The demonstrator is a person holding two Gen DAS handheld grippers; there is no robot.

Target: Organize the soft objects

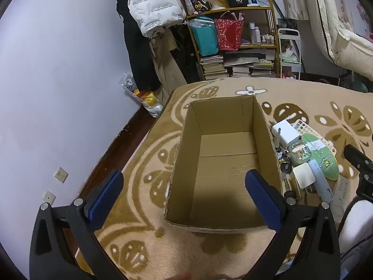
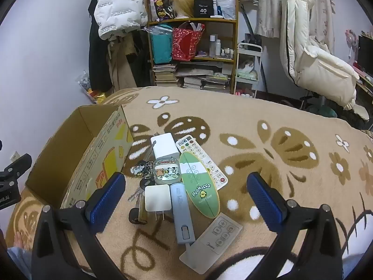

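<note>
Hovering over a patterned beige blanket [image 1: 144, 182], the left gripper [image 1: 184, 196] stands released, its blue-padded jaws spread wide with nothing between them; below it gapes an open cardboard box [image 1: 223, 144], its brown floor bare in the left wrist view. Only this view looks straight into the box. The right wrist view sees just the box's printed outer side and part of its inner wall [image 2: 102, 161], and instead lays out the pile just beside the box on the blanket. There the right gripper [image 2: 186, 198] hangs released too, jaws wide apart above the heap and gripping nothing. In the heap lie a green Pochacco case [image 2: 202, 186], a white remote with coloured buttons [image 2: 200, 156], a white charger plug [image 2: 156, 198], a grey-blue stick-shaped gadget [image 2: 180, 210], a keyring with cartoon charms [image 2: 144, 172] and a flat grey Midea remote [image 2: 216, 235]. A cluttered bookshelf [image 2: 193, 53] stands behind the blanket in both views.
</note>
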